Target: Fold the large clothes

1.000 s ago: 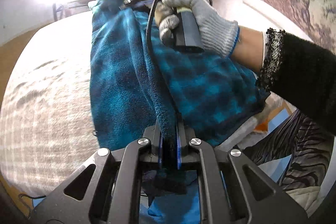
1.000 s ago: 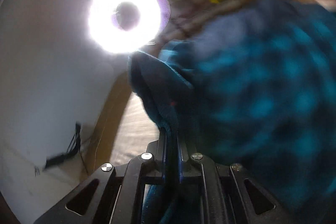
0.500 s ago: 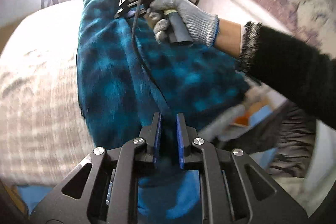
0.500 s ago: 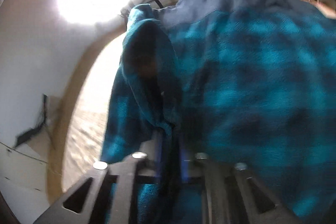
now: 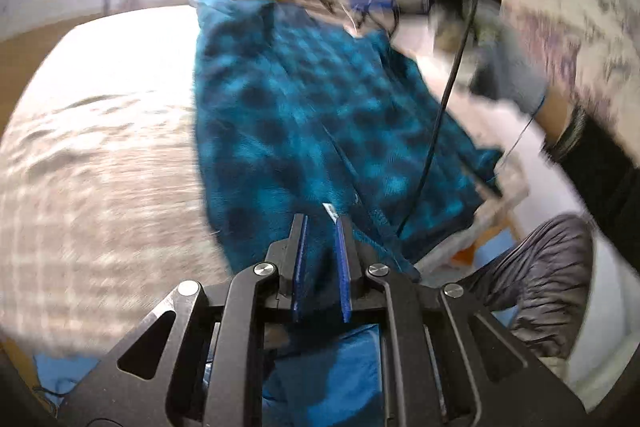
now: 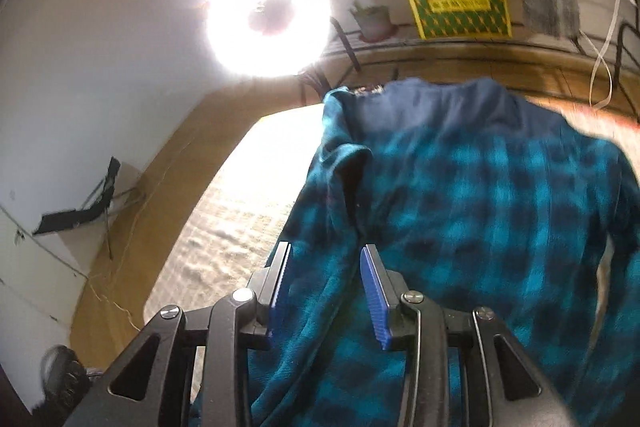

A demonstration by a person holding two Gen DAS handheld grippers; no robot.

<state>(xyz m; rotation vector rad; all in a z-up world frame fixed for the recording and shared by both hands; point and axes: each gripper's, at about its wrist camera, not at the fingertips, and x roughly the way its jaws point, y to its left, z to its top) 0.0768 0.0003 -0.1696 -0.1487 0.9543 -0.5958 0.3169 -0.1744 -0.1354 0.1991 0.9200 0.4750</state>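
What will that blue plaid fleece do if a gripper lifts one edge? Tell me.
Likely floppy: the blue plaid fleece already lies in soft folds. Probably drapes and sags, not holding shape. Its fuzzy pile suggests it won't slip easily from the right gripper.

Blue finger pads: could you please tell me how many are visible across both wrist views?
4. Two on the left gripper, over the blue plaid garment; two on the right gripper, also over it. None seems hidden.

Bright ring light (image 6: 267, 23) against white wall (image 6: 100, 39); yellow-green box (image 6: 456, 1) beside potted plant (image 6: 372, 21); wooden floor (image 6: 176, 163).
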